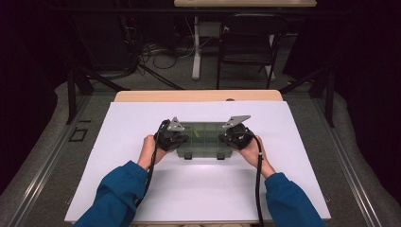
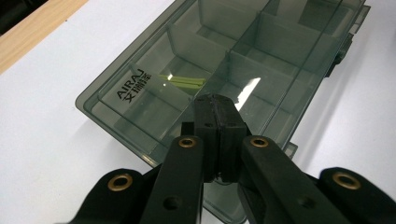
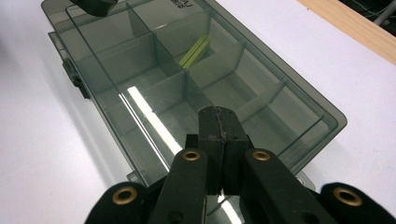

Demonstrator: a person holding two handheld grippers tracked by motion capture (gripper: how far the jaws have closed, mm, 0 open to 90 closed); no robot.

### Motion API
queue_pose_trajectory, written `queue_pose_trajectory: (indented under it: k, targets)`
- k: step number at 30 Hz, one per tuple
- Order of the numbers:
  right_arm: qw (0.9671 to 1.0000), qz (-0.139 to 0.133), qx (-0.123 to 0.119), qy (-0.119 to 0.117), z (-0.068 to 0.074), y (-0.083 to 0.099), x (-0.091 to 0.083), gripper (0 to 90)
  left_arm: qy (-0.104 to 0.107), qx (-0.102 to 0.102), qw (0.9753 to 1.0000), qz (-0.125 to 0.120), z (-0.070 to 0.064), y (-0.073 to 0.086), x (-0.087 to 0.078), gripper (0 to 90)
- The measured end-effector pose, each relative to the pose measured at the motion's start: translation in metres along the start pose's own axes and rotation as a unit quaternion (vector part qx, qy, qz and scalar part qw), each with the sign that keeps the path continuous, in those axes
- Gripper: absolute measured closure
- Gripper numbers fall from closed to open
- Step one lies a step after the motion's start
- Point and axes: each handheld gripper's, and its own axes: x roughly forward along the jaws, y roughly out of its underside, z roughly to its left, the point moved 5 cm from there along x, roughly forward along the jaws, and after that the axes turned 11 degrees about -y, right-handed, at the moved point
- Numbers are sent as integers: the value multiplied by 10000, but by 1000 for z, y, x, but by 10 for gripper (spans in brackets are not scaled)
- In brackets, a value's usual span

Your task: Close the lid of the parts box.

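Blue sleeves [image 1: 118, 191] entering from below. Left gripper [image 1: 171, 137], jaws pressed together, poised over the left end of a smoky clear compartment box [image 1: 203, 139] at mid-table [image 1: 142, 189]; yellow-green strips [image 2: 184, 81], perhaps sticks, inside one compartment. Right gripper [image 1: 236, 134], jaws likewise closed empty, over the right end.

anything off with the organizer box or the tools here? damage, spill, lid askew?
Nothing stands out. The smoky clear organizer box lies flat and square on the white table with its lid down. Its dividers look straight, and a yellow-green strip lies in one compartment. The left tool and right tool are shut, one at each end.
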Motion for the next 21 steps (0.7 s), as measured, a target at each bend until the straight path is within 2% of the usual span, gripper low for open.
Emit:
queue_pose_trajectory:
  k: [2, 3, 10, 13, 17, 21]
  targets:
    - [10000, 86, 2, -4, 0, 1, 0, 898, 0, -11, 10000, 7, 0, 1, 1, 894]
    - [10000, -1, -4, 3, 0, 1, 1, 898, 5, -1, 10000, 21, 0, 1, 1, 894]
    - [10000, 29, 11, 0, 0, 4, 3, 898, 3, -23, 10000, 24, -1, 3, 3, 894]
    - [9999, 122, 4, 1, 0, 4, 3, 898, -2, -7, 10000, 36, 0, 4, 3, 894]
    - [10000, 39, 17, -3, -1, 4, 4, 898, -22, -1, 10000, 27, -1, 3, 3, 894]
    - [10000, 87, 27, -3, 0, 4, 3, 898, -45, 14, 10000, 36, -1, 3, 3, 895]
